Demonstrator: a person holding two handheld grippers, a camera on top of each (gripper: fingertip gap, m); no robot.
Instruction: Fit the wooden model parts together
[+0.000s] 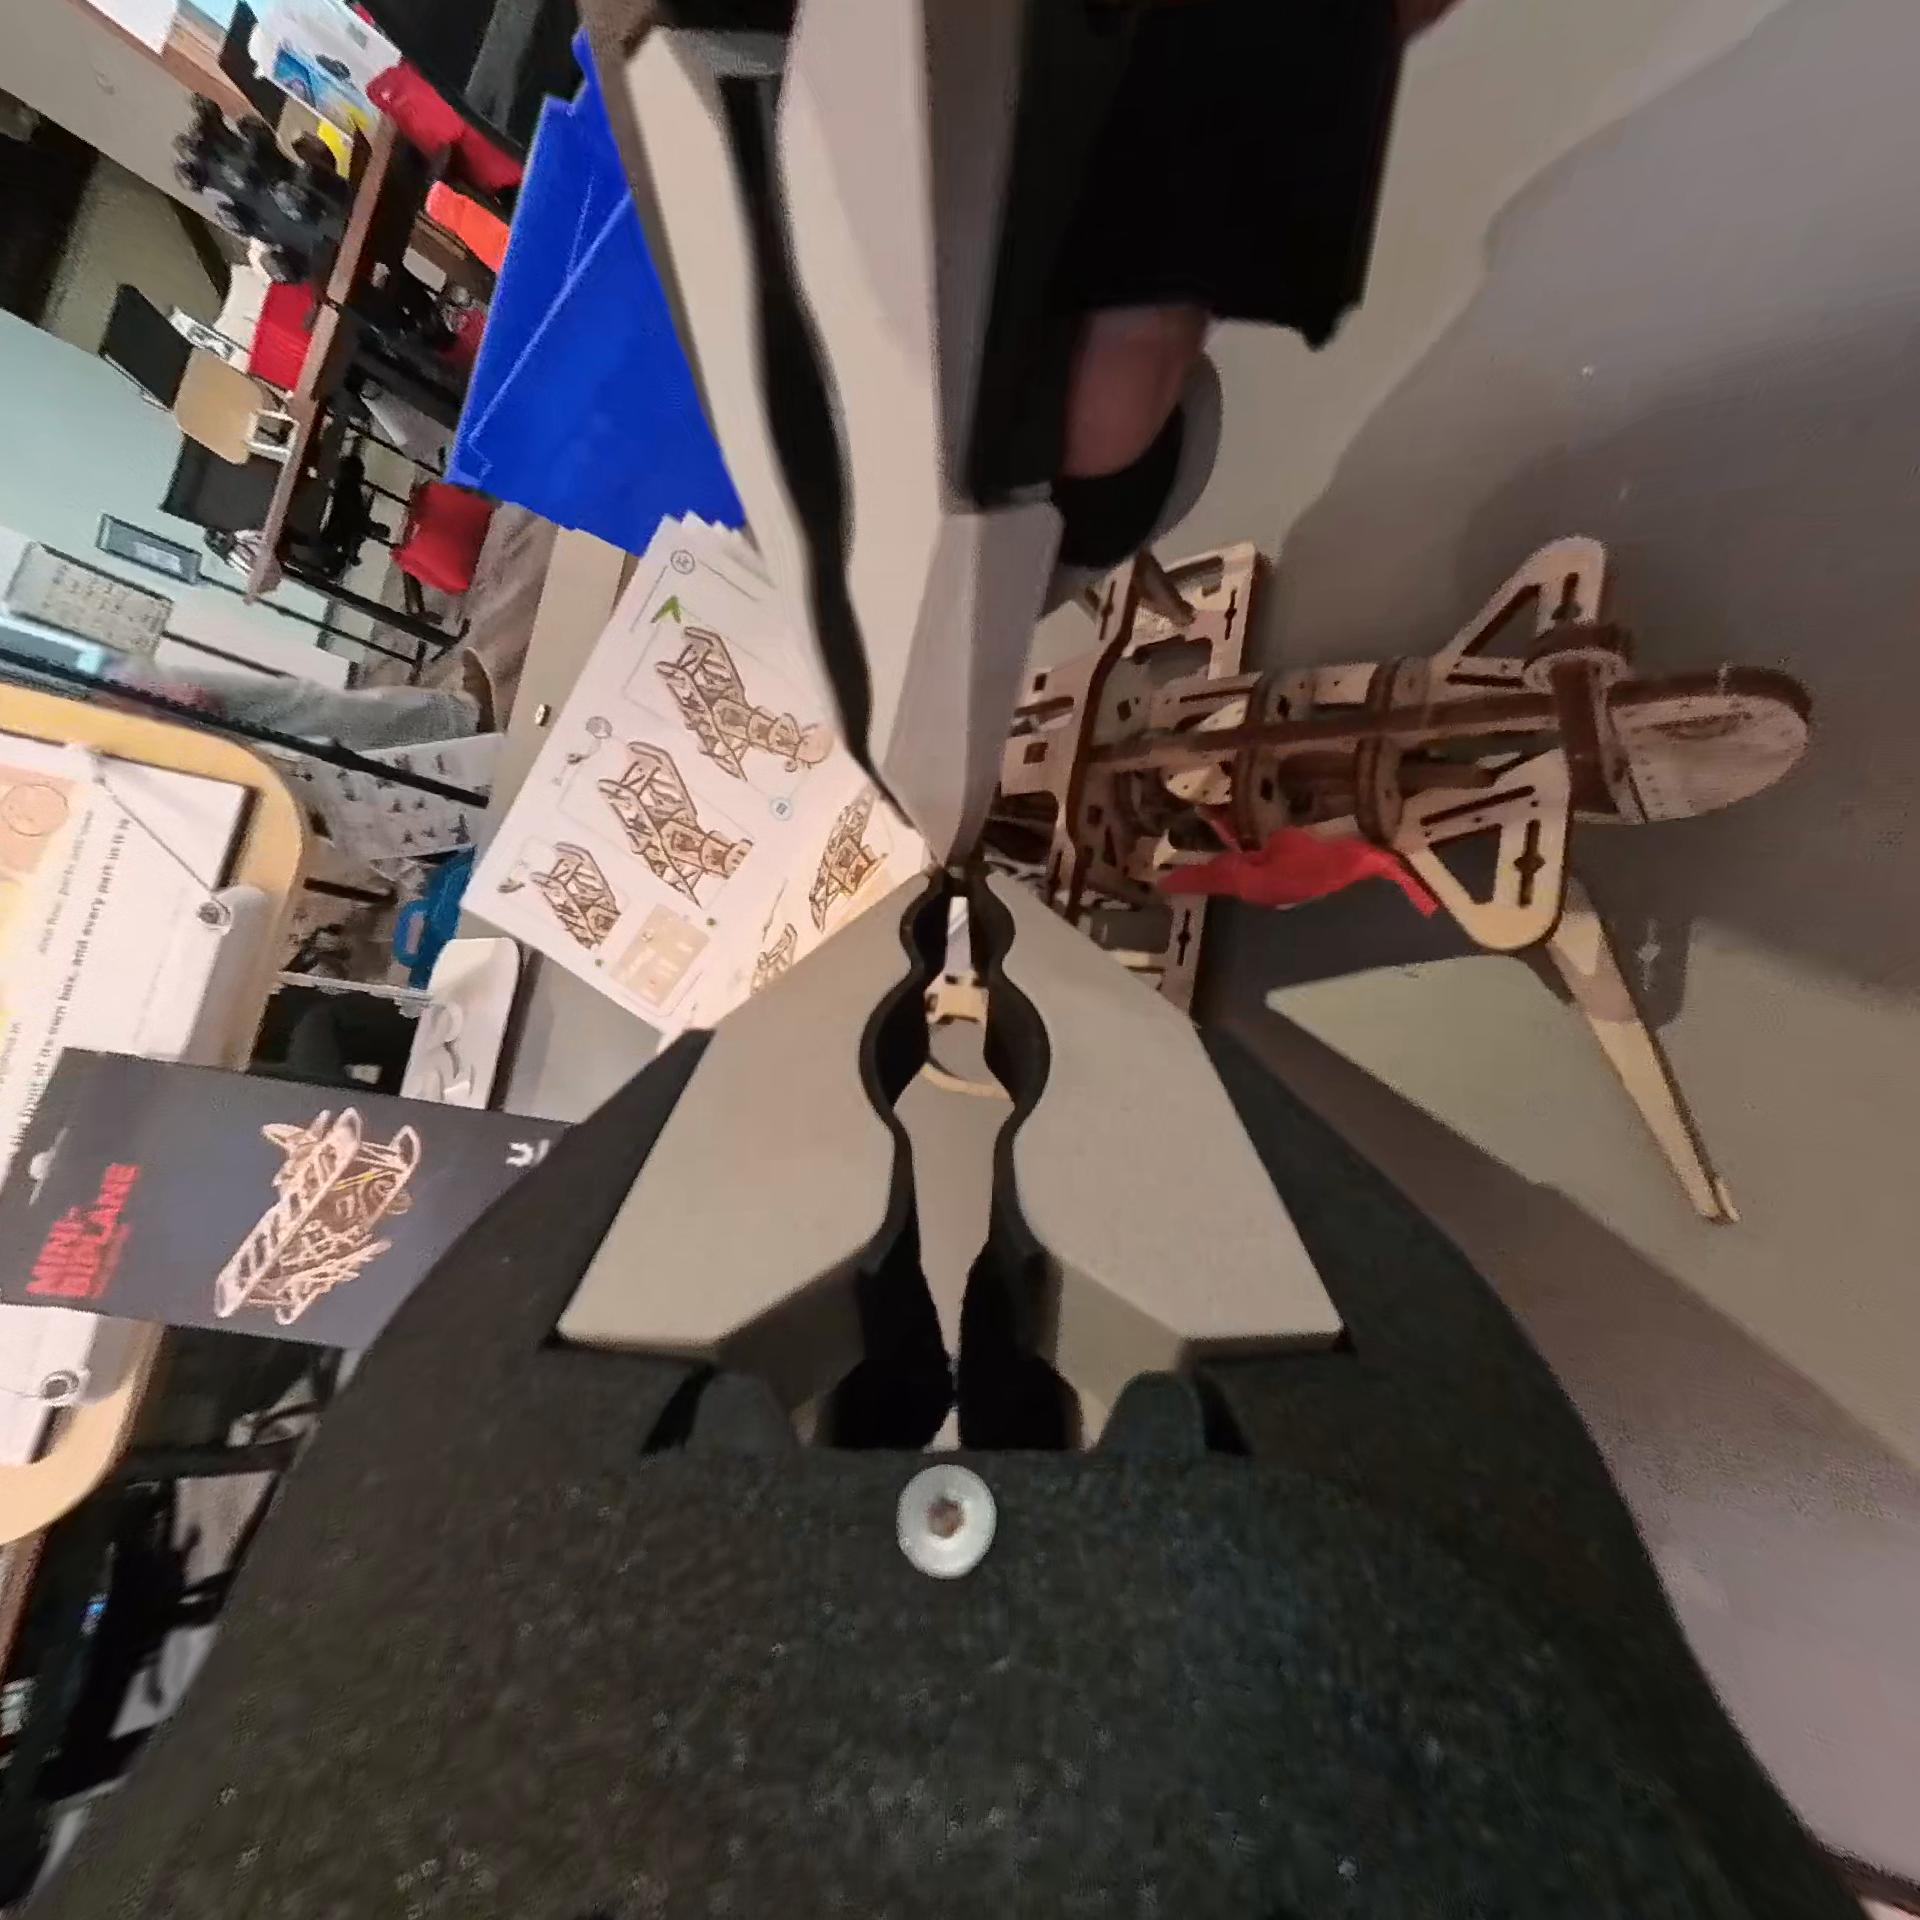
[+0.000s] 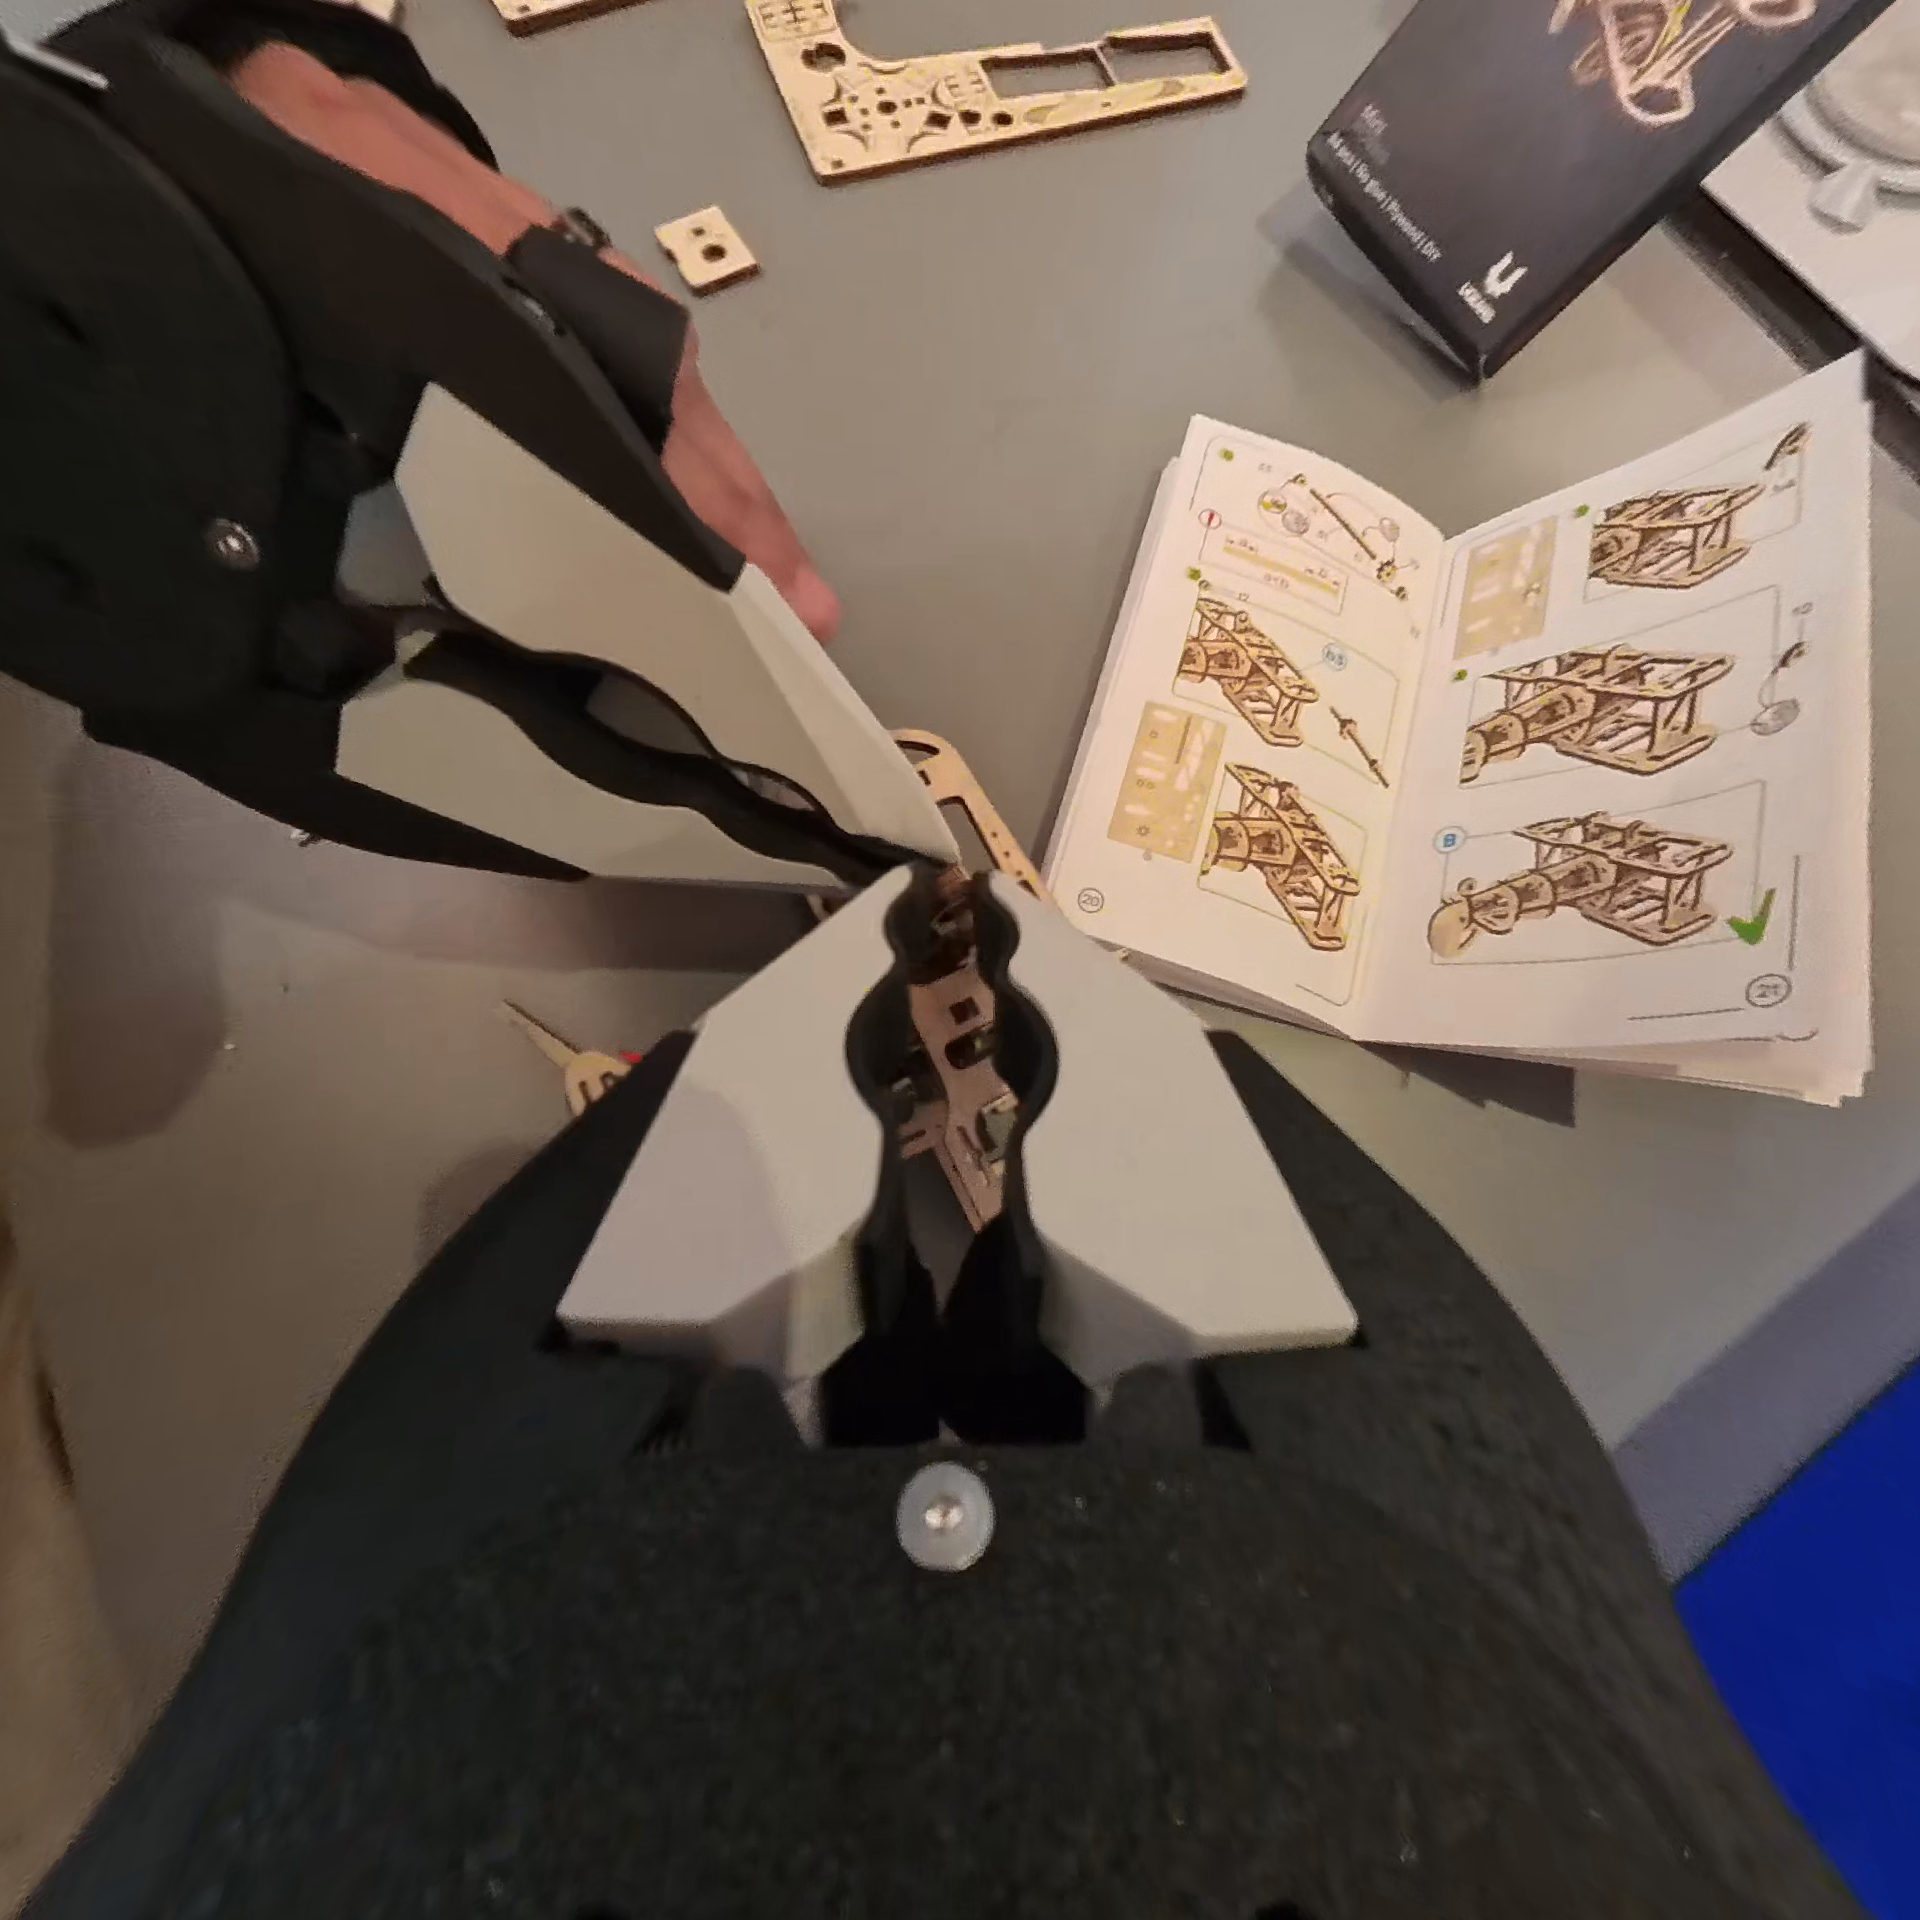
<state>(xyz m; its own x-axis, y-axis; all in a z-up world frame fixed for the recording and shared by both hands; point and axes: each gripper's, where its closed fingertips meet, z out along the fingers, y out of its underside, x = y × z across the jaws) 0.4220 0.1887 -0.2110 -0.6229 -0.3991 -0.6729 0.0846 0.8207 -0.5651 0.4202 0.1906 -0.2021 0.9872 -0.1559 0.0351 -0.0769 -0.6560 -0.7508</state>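
Both grippers clamped tip-to-tip — left gripper point(image 1: 951, 883) on a small wooden part point(image 1: 961, 1013), right gripper point(image 2: 940, 883) on the biplane model point(image 2: 951, 1049) — skewed push could snap thin ply.

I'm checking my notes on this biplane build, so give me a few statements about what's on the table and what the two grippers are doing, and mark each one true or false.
1. The instruction booklet lies open on the grey table. True.
2. The right gripper is wide open and holds nothing. False: its jaws are nearly shut on a wooden model part.
3. The left gripper tip meets the right gripper tip. True.
4. The red strip is tied to the dark kit box. False: it hangs on the wooden biplane frame.
5. A punched-out wooden sheet lies on the table beyond the grippers. True.
6. The booklet is closed under the box. False: it is open beside the box.
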